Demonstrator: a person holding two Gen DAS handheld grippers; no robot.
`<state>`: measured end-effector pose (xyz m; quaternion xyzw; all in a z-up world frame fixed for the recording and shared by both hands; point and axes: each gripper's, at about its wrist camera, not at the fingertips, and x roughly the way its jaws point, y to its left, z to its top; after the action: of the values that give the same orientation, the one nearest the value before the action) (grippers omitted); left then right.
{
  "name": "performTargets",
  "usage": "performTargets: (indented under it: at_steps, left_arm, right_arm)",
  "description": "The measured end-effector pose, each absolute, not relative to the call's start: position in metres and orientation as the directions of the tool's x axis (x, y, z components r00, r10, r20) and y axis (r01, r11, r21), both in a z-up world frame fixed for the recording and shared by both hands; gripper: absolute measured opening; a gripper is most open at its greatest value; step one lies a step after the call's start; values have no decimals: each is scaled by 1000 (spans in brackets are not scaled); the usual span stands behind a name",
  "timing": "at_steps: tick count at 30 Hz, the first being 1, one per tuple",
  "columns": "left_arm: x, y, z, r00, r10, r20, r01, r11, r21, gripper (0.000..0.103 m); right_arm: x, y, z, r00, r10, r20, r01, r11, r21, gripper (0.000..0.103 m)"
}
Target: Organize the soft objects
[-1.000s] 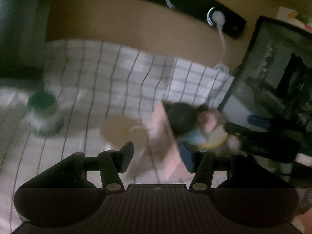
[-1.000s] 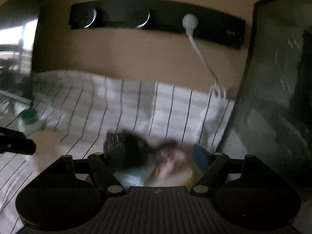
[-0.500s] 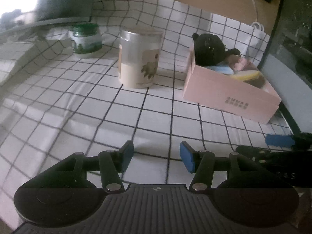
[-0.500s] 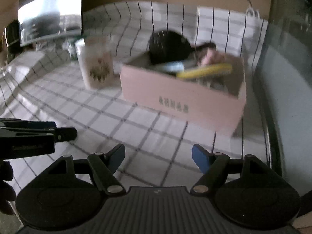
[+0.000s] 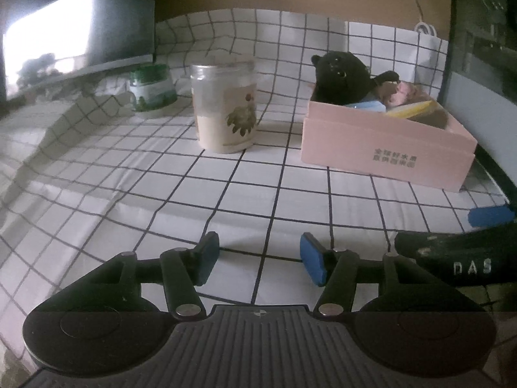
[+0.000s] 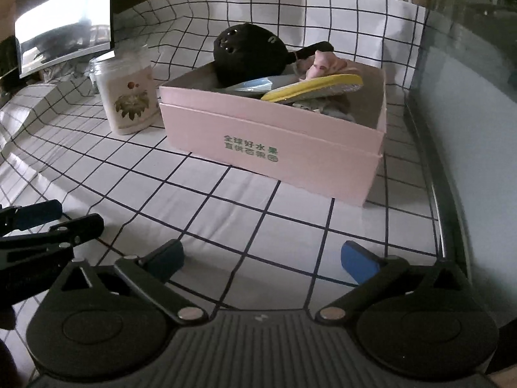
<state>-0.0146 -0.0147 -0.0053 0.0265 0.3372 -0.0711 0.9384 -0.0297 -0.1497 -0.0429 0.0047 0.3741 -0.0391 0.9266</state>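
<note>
While both grippers, left [image 5: 257, 263] and right [image 6: 263, 258], spread their jaws (empty), we'd reach far toward the pink box [image 6: 271, 148].

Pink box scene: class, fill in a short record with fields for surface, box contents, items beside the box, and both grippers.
surface: checked tablecloth
pink box: holds black plush toy, pink soft toy, yellow flat item
beside box: tall jar, green-lidded jar
left gripper: opening, nothing between jaws
right gripper: opening wide, nothing between jaws
</note>
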Motion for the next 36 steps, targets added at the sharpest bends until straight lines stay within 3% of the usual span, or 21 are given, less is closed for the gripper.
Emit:
performTargets:
  at_steps: [5, 10, 36]
  left_arm:
    - [-14, -17, -5, 763, -102, -638, 128, 992, -6, 61]
    - [-14, -17, -5, 765, -100, -636, 123, 992, -8, 61]
    - [-15, -15, -6, 768, -103, -632, 125, 992, -10, 61]
  right_arm:
    - [-20, -150, -44, 719, -51, -693, 49, 999, -22, 103]
    - [-27, -150, -51, 784, -46, -619, 39, 999, -24, 103]
    - [-25, -150, -49, 784, -47, -619, 43, 999, -21, 103]
